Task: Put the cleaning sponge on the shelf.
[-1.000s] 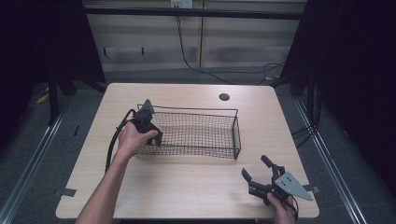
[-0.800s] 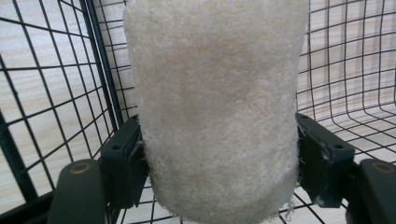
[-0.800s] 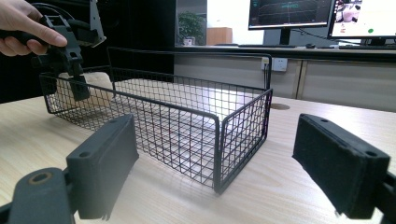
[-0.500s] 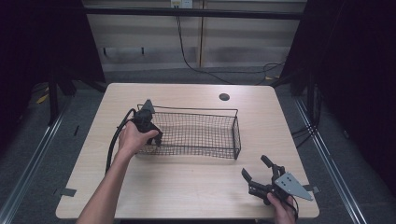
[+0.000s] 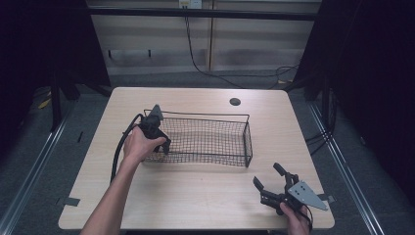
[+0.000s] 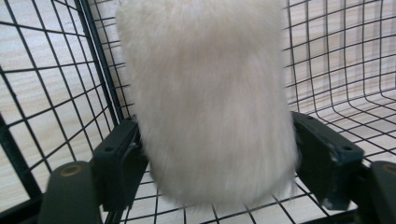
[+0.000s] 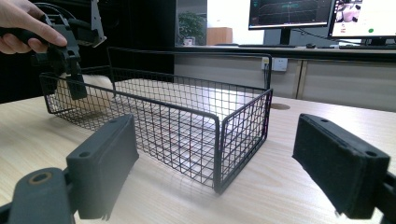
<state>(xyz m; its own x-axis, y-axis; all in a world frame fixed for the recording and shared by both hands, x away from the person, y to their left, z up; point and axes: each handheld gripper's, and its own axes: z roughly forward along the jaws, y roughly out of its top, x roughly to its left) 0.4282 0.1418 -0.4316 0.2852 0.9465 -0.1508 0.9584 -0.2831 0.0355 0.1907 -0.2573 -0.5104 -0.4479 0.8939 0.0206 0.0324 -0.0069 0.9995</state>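
Observation:
A black wire basket [image 5: 205, 116] stands in the middle of the wooden table. My left gripper [image 5: 164, 144] reaches down into the basket's left end. In the left gripper view it [image 6: 212, 154] is shut on a white furry thing [image 6: 210, 93], a jaw pressed to each side, just above the mesh floor. The right gripper view shows the basket [image 7: 219, 121] ahead, with the left gripper [image 7: 70, 79] and a bit of the white fur [image 7: 95, 84] at its far end. My right gripper [image 5: 266, 175] rests open at the table's front right corner, nothing between its jaws [image 7: 215, 154].
A round cable hole [image 5: 235, 102] sits near the table's back edge. Bare tabletop [image 5: 195, 196] lies between the basket and the front edge. Monitors [image 7: 289, 14] stand on a desk beyond the table. The left gripper's cable [image 5: 117, 152] trails off to the left.

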